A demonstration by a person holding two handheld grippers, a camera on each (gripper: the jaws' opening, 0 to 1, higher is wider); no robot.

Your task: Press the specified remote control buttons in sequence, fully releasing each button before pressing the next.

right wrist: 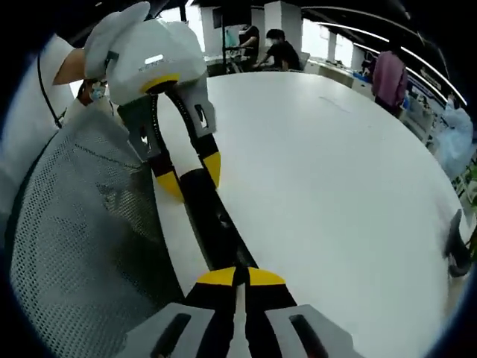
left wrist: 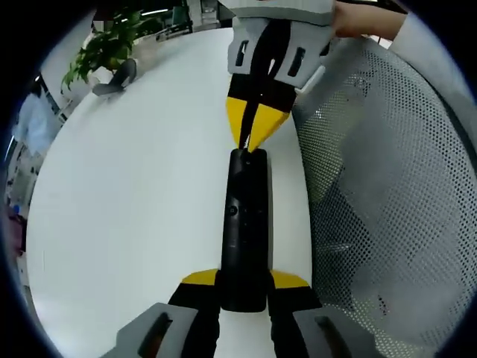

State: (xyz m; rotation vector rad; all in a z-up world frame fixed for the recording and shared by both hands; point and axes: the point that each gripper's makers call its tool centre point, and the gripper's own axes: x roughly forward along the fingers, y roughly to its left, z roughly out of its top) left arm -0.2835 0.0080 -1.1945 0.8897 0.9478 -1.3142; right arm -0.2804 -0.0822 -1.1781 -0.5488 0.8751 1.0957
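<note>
Jaws: left gripper [left wrist: 244, 287] pinches remote [left wrist: 244, 224] end, right gripper [right wrist: 240, 280] pressed together w/ tips on remote's far end; press straight down, lift fully before next btn.

Left gripper [left wrist: 244, 287]: jaws apart, clamped either side of the remote [left wrist: 244, 224], near end. Right gripper [right wrist: 240, 277]: jaws closed together, yellow tips touching the remote's far end. Grippers face each other, tips opposed.

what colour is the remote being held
Black. The remote shows best in the left gripper view, clamped between the left gripper's yellow-tipped fingers.
</note>
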